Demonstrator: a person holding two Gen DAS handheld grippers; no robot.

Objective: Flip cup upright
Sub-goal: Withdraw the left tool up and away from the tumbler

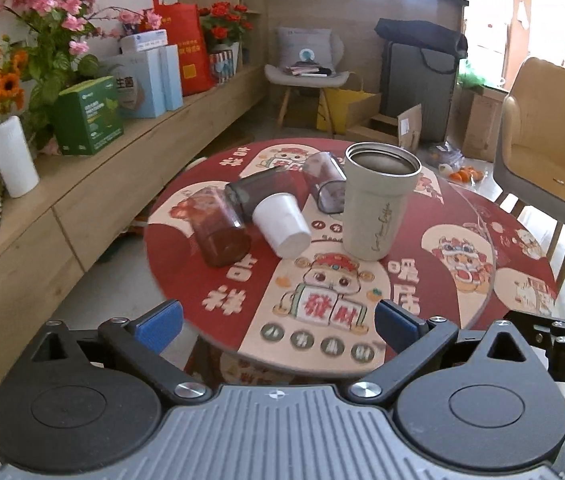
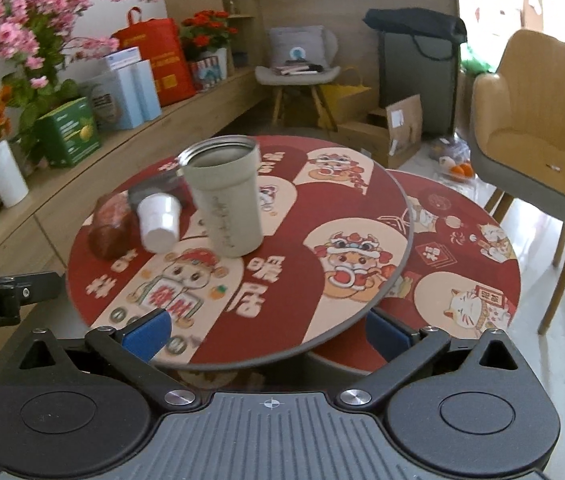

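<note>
On the round red table (image 1: 434, 236) a tall grey-green cup (image 1: 378, 204) stands upright with its mouth up; it also shows in the right wrist view (image 2: 224, 196). Left of it several cups lie on their sides: a white paper cup (image 1: 280, 224) (image 2: 159, 220), a brown translucent cup (image 1: 218, 232) (image 2: 110, 228), a dark grey one (image 1: 258, 192) and another clear grey one (image 1: 324, 184). My left gripper (image 1: 278, 324) is open and empty at the table's near edge. My right gripper (image 2: 268, 332) is open and empty, also short of the cups.
A wooden bench (image 1: 94, 184) with boxes, flowers and a white vase (image 1: 13, 162) runs along the left. A beige chair (image 1: 550, 160) stands at the right. A lower round table (image 2: 462, 256) sits beside the upper one. A grey chair (image 1: 302, 76) and bags stand behind.
</note>
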